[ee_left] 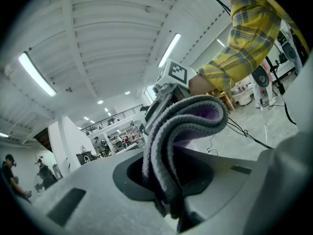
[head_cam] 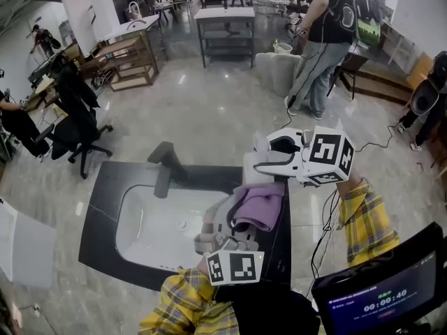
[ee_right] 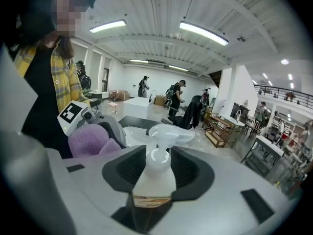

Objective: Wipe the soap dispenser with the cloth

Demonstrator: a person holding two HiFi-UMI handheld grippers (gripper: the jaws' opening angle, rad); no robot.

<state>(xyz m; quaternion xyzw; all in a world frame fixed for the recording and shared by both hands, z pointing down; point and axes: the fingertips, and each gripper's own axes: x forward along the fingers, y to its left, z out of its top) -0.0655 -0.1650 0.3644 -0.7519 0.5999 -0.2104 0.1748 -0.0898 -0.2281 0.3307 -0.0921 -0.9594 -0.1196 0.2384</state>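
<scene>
The right gripper (ee_right: 157,166) hides the soap dispenser (ee_right: 154,177) below its shoulder.

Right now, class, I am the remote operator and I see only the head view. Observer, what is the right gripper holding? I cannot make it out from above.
Observer: The right gripper view shows a white soap dispenser held by the right gripper, a pad on each side of it.
Operator: Which end of it faces away from the gripper?
Observer: The pump head. It is the far end, beyond the pads.
Operator: And how is the cloth held?
Observer: In the left gripper view the purple cloth is folded over on itself and pinched between the jaws of the left gripper.
</scene>
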